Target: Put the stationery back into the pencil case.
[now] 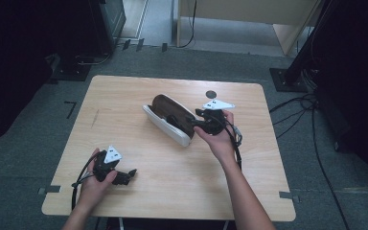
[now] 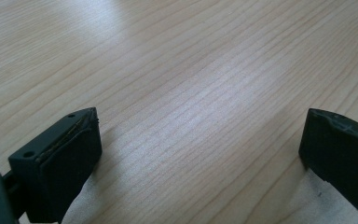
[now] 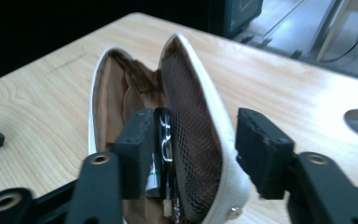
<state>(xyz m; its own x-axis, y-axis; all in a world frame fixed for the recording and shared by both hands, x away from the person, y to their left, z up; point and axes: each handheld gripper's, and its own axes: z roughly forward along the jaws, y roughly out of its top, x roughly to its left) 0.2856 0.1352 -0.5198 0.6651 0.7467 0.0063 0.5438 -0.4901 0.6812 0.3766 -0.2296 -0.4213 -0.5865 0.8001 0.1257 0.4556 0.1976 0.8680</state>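
A white pouch-like case point(image 1: 170, 120) with a brown lining lies open in the middle of the wooden table point(image 1: 124, 96). My right gripper point(image 1: 194, 125) is at its right end. In the right gripper view the right gripper point(image 3: 200, 149) straddles the mesh-lined lid point(image 3: 191, 93), one jaw inside the case and one outside, with a gap beside the lid. A dark, shiny object point(image 3: 164, 140) sits in the case beside the inner jaw. My left gripper point(image 1: 127, 175) rests near the table's front left corner. There the left gripper point(image 2: 200, 140) stands open over bare wood.
A round hole point(image 1: 211, 94) is cut in the tabletop just behind the right hand. Dark stands and cables point(image 1: 311, 120) surround the table on the grey floor. Bare tabletop lies between the two hands.
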